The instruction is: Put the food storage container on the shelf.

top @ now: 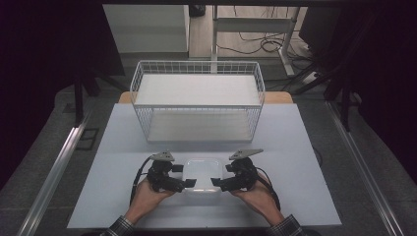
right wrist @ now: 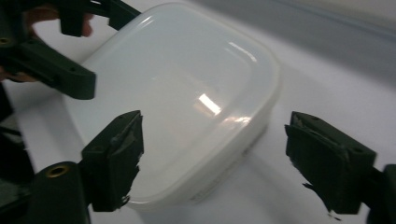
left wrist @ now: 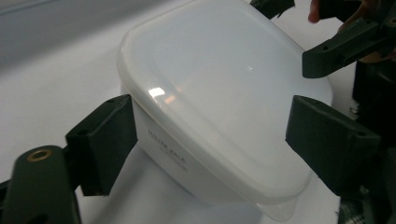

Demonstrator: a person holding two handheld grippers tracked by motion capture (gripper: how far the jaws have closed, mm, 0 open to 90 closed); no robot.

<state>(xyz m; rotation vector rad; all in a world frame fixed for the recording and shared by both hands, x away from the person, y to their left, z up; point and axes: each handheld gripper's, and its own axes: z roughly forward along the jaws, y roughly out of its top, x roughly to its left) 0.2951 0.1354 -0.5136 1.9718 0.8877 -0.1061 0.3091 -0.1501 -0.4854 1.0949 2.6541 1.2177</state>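
A white plastic container with a translucent lid (top: 205, 173) lies on the pale table (top: 118, 147) near the front edge. My left gripper (top: 186, 176) is at its left side and my right gripper (top: 222, 175) at its right side, each held in a hand and pointing inward. In the left gripper view the container (left wrist: 219, 93) sits between the spread jaws of the left gripper (left wrist: 210, 140), one pad close to its wall. In the right gripper view the container (right wrist: 187, 93) lies between the jaws of the right gripper (right wrist: 212, 154), with a gap at the right pad. Both grippers are open.
A white wire basket (top: 196, 105) stands on the table behind the container, its open top facing up. Beyond the table are a desk frame and cables on the floor (top: 255, 44). Metal rails (top: 54, 172) run along both sides of the table.
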